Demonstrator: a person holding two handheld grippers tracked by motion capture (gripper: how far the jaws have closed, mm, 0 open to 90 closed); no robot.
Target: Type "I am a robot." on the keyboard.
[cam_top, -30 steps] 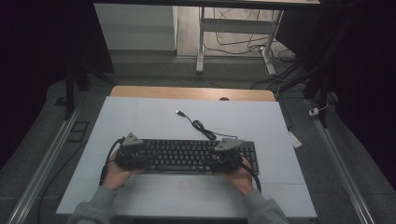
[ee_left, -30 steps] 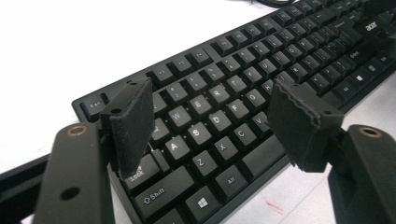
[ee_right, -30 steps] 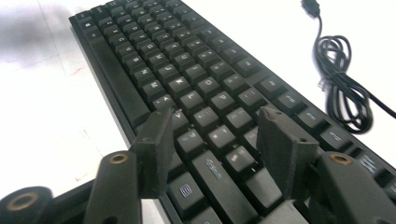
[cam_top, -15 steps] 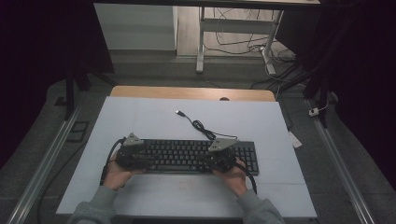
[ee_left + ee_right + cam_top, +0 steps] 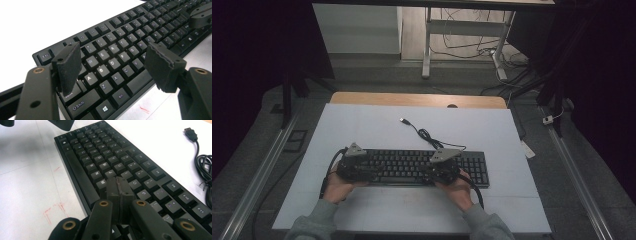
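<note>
- Black keyboard (image 5: 412, 166) lies on the white tabletop (image 5: 377, 127), its long axis running left to right before the person.
- Left gripper (image 5: 112, 67) hovers over the A-S-D keys, fingers (image 5: 68, 65) spread wide, nothing between them.
- Right gripper (image 5: 119, 195) has just closed; its fingers (image 5: 113, 192) meet empty, tips down at the keys near M and K, so it looks the likelier to press.

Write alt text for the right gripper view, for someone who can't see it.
The right gripper, its two black jaws shut flat together, rests its tip on the black keyboard near the K and L keys. The keyboard lies on a white table, and its coiled black cable with a USB plug lies at the right edge.
</note>
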